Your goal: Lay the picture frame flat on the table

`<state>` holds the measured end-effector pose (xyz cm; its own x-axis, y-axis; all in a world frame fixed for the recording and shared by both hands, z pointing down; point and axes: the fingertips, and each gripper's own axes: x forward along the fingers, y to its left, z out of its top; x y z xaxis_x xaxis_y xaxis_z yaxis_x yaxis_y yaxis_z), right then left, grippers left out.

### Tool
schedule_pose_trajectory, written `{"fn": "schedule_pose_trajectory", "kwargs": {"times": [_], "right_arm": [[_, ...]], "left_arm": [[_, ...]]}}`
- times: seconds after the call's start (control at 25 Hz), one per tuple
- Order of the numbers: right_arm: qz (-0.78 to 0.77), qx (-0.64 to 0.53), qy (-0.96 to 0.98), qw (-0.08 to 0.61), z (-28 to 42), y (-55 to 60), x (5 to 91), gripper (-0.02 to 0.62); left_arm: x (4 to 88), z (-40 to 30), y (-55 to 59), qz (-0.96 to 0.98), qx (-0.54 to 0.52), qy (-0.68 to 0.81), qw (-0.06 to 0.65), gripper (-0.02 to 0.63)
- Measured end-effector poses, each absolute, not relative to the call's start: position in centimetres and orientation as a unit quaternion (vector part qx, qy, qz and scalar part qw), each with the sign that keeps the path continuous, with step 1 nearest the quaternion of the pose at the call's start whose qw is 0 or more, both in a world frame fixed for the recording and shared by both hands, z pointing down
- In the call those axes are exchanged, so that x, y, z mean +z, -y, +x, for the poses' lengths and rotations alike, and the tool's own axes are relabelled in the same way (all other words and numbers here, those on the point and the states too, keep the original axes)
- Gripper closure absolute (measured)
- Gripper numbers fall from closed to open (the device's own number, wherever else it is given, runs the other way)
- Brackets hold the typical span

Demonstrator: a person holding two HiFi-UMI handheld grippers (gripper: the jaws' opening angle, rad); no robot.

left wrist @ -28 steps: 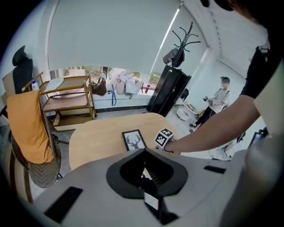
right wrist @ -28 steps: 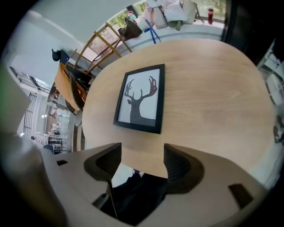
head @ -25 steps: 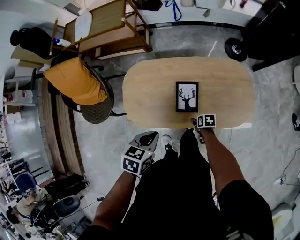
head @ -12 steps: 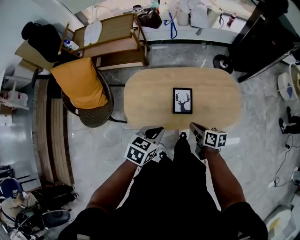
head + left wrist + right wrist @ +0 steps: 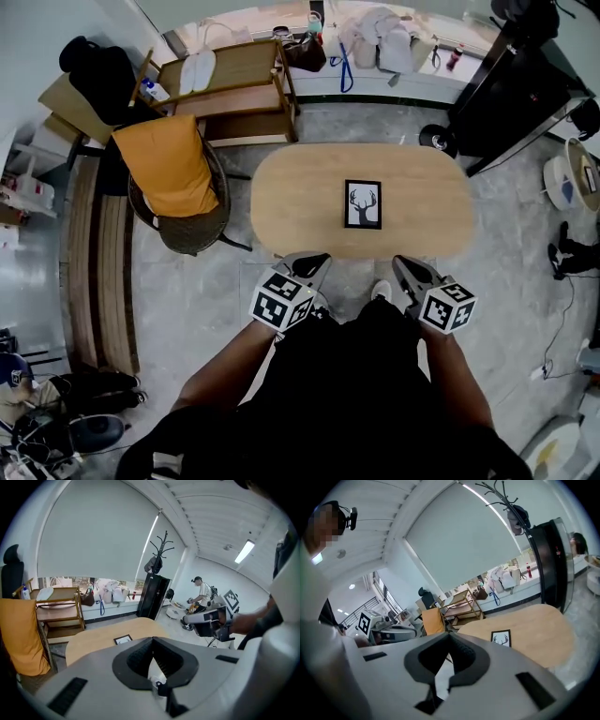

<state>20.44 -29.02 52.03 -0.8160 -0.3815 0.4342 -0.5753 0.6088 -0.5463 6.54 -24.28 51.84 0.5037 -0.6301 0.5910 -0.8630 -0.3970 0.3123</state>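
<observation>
picture frame (image 5: 363,204) flat on table (image 5: 300,192), far from jaws | left gripper (image 5: 314,262), right gripper (image 5: 402,266): both clenched, empty

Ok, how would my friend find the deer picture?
Find the big oval wooden table in the middle of the room, beside the chair with the orange cushion. The picture frame lies flat near its middle. It is the only thing on the table: a black border round a white picture of a black antlered deer head.
</observation>
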Motion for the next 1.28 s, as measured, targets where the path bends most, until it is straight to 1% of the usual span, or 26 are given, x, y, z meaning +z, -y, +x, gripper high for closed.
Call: {"fn": "schedule_pose_trajectory", "kwargs": {"times": [0.36, 0.6, 0.84, 1.0, 1.28], "right_arm": [[0.237, 0.313, 0.909, 0.142, 21.8, 31.2, 49.7, 0.595], [0.199, 0.254, 0.936, 0.143, 22.7, 32.3, 47.2, 0.595], [0.192, 0.263, 0.935, 0.139, 24.7, 31.6, 47.2, 0.595], [0.194, 0.271, 0.934, 0.132, 25.5, 31.3, 47.5, 0.595], [0.200, 0.275, 0.932, 0.125, 25.8, 31.3, 48.1, 0.595]], "left_arm": [[50.0, 8.8, 24.6, 0.792, 0.176, 0.497, 0.309, 0.606], [48.7, 10.3, 27.4, 0.783, 0.173, 0.530, 0.275, 0.606], [47.9, 12.7, 27.7, 0.787, 0.180, 0.529, 0.262, 0.606], [48.6, 14.0, 27.1, 0.786, 0.196, 0.519, 0.273, 0.606], [48.9, 14.3, 26.9, 0.787, 0.216, 0.513, 0.265, 0.606]]}}
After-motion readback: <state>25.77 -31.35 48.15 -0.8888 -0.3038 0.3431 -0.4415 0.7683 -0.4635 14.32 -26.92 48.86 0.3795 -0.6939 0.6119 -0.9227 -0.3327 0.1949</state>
